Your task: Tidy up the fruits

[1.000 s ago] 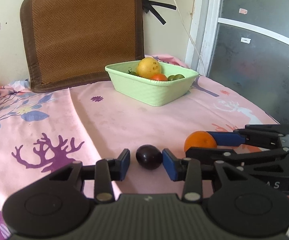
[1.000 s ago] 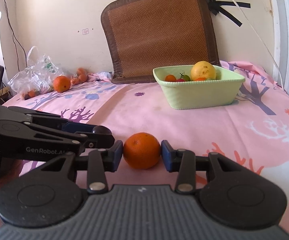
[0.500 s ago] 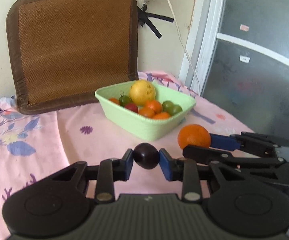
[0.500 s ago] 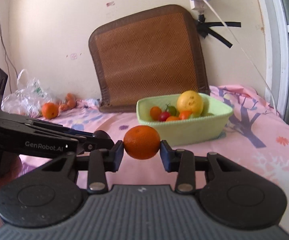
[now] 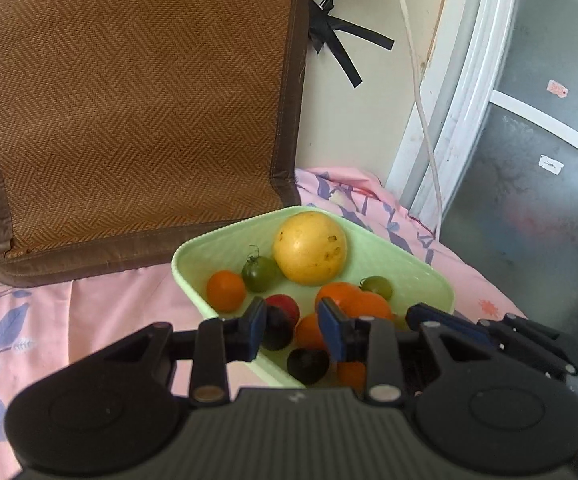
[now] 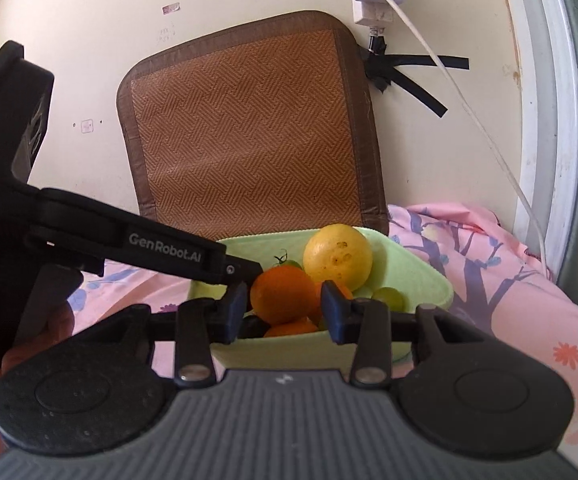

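Note:
A light green basket (image 5: 417,264) on the pink cloth holds a big yellow fruit (image 5: 309,247), small oranges, green and red tomatoes. My left gripper (image 5: 292,330) is open over the basket's near corner; a dark plum (image 5: 307,365) lies in the basket just below it, another dark fruit (image 5: 276,330) by the left pad. My right gripper (image 6: 284,310) hangs over the basket (image 6: 421,280), its pads beside an orange (image 6: 285,295); I cannot tell whether they still grip it.
A brown woven mat (image 5: 137,112) leans on the wall behind the basket. A white cable (image 5: 421,92) hangs from a power strip beside a frosted glass door (image 5: 529,184). The pink patterned cloth (image 5: 101,304) covers the surface around the basket.
Both grippers moved forward and over the basket. The left gripper opened and the plum dropped into the basket. The right gripper's jaws look wider around the orange.

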The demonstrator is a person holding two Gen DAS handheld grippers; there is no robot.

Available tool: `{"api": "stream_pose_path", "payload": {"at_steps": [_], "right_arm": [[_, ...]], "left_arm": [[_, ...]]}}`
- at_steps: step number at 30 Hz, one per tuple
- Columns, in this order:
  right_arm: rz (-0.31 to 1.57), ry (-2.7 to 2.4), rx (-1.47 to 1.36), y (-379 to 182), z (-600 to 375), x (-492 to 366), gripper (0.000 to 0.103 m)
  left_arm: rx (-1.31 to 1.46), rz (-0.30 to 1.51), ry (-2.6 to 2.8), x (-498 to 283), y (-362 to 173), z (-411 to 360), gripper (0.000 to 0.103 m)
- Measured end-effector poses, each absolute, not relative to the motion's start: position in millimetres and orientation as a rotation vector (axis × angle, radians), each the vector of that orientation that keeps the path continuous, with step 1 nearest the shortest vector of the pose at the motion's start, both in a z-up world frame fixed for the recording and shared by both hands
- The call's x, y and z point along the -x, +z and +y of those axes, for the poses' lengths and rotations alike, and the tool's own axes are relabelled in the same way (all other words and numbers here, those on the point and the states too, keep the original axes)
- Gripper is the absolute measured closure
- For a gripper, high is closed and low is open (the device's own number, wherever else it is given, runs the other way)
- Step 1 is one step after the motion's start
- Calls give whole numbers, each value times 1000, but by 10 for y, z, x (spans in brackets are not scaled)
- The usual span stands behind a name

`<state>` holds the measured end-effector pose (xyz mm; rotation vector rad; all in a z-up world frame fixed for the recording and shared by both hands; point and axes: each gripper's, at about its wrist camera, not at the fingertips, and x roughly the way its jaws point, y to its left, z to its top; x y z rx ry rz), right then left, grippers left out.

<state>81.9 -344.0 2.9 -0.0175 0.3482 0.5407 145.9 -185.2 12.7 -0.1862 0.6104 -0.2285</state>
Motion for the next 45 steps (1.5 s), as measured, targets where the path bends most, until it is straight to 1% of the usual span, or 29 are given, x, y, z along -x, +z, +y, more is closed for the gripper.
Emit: {"api": "stream_pose_path", "payload": {"at_steps": [1,5,9,11,12,13,14,17,19,24,25,39,45], "right_arm": [[341,535,13,41,-3461,-803,59],[342,532,-36,107,-3544,-689,59],[357,534,-92,113,-3626,-409,59],[381,529,-142,93,-3674,-248,57],[395,524,-171,80,-3698,-174,49],[421,515,-215,55,-3719,-106,39],[446,514,-255,26,-3736,-32,36],[509,510,-318,-46,-3750,165,36],[554,516,-364,-88,-3747,262,36],[588,510,-404,-103,-3692,482,36],[588,515,-405,-98,-3685,529,36],[591,540,-387,-56,-3581,742,35],[571,535,-389,-39,-3577,754,30]], "left_arm": [[197,606,-224,-1428,147,-1832,68],[217,568,-188,-1182,281,-1738,68],[220,548,-121,-768,339,-1653,60],[201,544,-81,-516,327,-1643,56],[190,541,-61,-383,317,-1647,50],[182,540,-40,-267,304,-1655,46],[175,541,-15,-139,291,-1660,44],[152,560,55,141,260,-1670,36],[147,583,91,290,234,-1666,19],[117,556,126,629,246,-1696,2],[114,551,137,679,247,-1693,0],[152,581,165,962,101,-1565,0],[142,587,167,978,101,-1555,0]]}}
